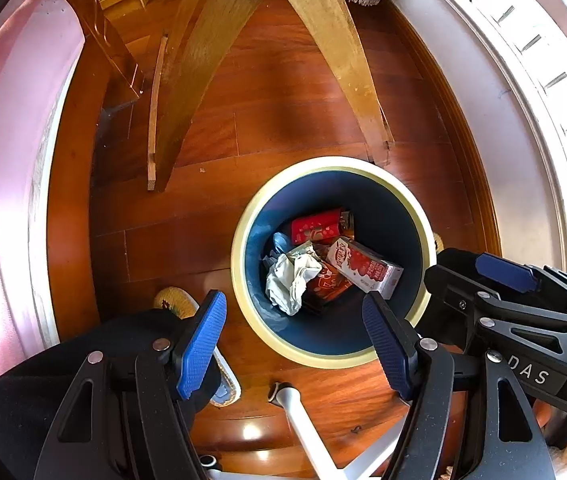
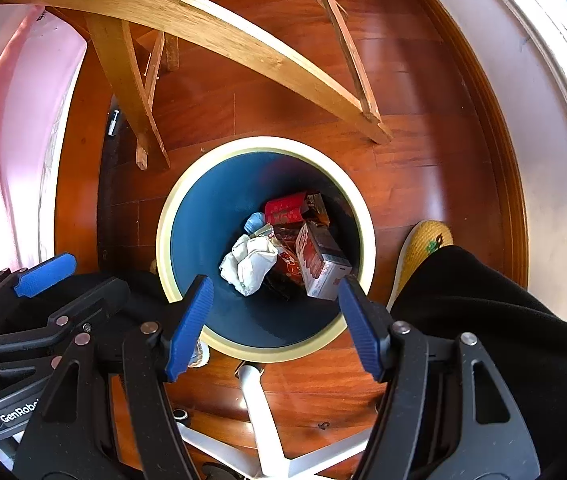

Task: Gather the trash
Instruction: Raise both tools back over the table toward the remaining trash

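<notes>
Left tool (image 1: 295, 344): spread, pinching nothing, above the bin
Right tool (image 2: 275, 328): spread, empty
Bin (image 2: 187, 200): holds crumpled paper (image 2: 249, 264), carton (image 2: 321, 268), red pack (image 2: 285, 208)
Floor (image 2: 403, 168): wood

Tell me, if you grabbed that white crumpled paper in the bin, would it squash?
Probably yes. The crumpled paper is full of folds and creases, so it would likely squash flat between the pads. It looks light, resting loosely on the other trash in the bin. It likely won't roll, being lumpy rather than round.
</notes>
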A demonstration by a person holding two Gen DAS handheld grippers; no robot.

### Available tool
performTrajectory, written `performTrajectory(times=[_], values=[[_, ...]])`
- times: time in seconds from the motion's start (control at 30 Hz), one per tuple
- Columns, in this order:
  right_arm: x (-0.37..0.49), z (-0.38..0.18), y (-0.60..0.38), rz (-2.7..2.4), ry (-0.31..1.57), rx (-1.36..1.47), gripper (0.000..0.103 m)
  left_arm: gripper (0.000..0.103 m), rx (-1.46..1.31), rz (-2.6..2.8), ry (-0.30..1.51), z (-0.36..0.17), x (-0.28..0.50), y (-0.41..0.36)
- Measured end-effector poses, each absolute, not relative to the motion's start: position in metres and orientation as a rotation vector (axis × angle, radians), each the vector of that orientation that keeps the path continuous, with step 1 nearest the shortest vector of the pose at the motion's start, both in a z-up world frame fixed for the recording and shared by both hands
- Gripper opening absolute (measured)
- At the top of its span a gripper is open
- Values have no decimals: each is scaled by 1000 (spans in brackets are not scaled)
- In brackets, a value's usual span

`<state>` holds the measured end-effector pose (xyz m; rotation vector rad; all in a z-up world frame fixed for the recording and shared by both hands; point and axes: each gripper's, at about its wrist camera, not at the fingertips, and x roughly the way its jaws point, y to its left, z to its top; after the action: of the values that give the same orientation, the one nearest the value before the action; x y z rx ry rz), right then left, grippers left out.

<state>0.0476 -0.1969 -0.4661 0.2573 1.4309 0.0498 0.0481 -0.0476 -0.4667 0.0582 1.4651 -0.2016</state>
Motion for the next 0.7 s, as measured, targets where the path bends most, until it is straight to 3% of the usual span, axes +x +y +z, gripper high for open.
performTrajectory(times=[0.33, 0.7], values=[[31, -430, -197, 43, 1389, 233, 63, 72, 39, -209, 1401, -430, 32, -38], [7, -321, -193, 162, 1307, 90, 63, 72, 60, -342, 1296, -319, -1, -19]])
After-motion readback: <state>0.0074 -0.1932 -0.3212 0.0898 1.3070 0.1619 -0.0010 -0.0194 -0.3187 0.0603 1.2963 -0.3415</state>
